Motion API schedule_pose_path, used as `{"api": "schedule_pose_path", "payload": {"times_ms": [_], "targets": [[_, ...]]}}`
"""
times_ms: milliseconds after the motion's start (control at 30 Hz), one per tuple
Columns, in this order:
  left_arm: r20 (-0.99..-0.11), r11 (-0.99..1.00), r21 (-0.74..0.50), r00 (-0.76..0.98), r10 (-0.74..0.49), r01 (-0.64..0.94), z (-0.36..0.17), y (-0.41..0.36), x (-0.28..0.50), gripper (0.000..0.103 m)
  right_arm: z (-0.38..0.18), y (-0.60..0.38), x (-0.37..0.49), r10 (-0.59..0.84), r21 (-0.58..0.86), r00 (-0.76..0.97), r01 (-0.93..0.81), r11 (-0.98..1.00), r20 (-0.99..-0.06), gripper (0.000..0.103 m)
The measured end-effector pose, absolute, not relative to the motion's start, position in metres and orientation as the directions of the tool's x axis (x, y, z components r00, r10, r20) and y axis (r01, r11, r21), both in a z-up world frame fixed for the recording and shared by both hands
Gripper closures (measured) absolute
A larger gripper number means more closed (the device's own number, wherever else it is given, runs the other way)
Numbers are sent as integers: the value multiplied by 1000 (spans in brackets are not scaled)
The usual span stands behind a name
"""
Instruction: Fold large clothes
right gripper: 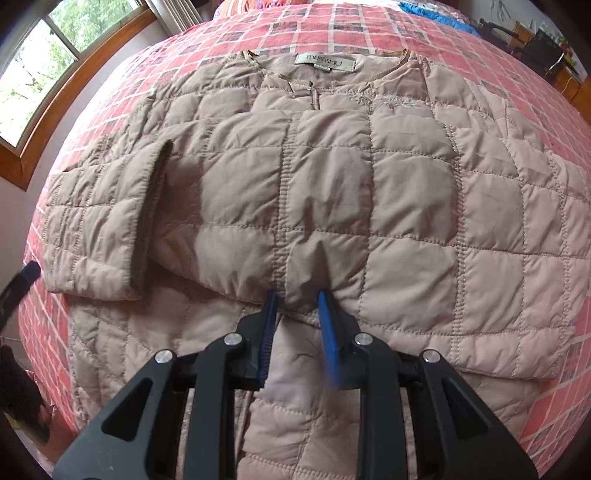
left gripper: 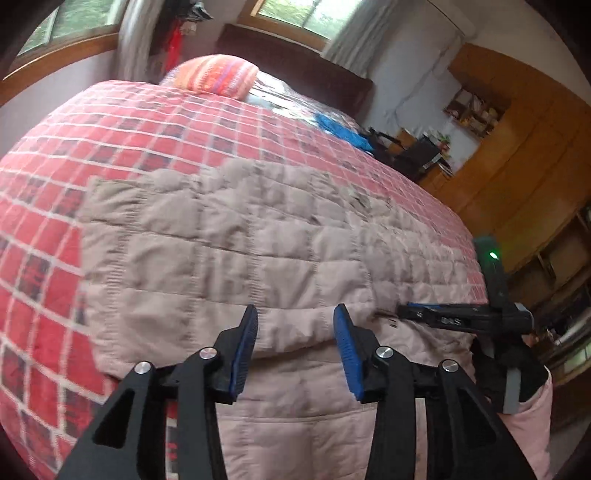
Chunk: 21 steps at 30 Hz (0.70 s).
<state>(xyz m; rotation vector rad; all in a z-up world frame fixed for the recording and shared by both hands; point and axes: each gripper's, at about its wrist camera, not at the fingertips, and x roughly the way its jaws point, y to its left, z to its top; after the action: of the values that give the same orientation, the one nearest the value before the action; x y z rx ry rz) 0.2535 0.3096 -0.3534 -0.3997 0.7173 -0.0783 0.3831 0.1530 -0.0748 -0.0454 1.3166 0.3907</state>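
A bedroom with wooden-framed windows; the bed (right gripper: 369, 26) wears a red checked cover, and my quilted beige jacket (right gripper: 406, 206) lies spread across it, one sleeve (right gripper: 107, 221) folded over the front. It looks light, puffy and a bit slick, so I judge the stitched edges the best hold. My right hand-held gripper (right gripper: 297, 295) reaches in low, pinching a puckered ridge at the folded edge. My left hand-held gripper (left gripper: 295, 314) hangs spread above the padded hem, holding nothing.
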Motion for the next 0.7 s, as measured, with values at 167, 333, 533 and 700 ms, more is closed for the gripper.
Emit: {"api": "schedule_pose_path", "payload": {"times_ms": [167, 333, 533, 700], "targets": [[-676, 891, -252, 728, 116, -376, -365, 389, 233, 52, -49, 171, 377, 352, 269, 184, -362, 893, -918, 77], [-691, 839, -406, 722, -23, -362, -394, 422, 237, 43, -39, 208, 377, 427, 336, 144, -417, 844, -893, 56], [-676, 801, -519, 717, -171, -297, -420, 417, 256, 43, -60, 234, 388, 418, 352, 85, -405, 844, -904, 71], [-685, 815, -494, 713, -150, -303, -420, 405, 265, 80, -68, 234, 390, 437, 375, 75, -399, 837, -896, 93]]}}
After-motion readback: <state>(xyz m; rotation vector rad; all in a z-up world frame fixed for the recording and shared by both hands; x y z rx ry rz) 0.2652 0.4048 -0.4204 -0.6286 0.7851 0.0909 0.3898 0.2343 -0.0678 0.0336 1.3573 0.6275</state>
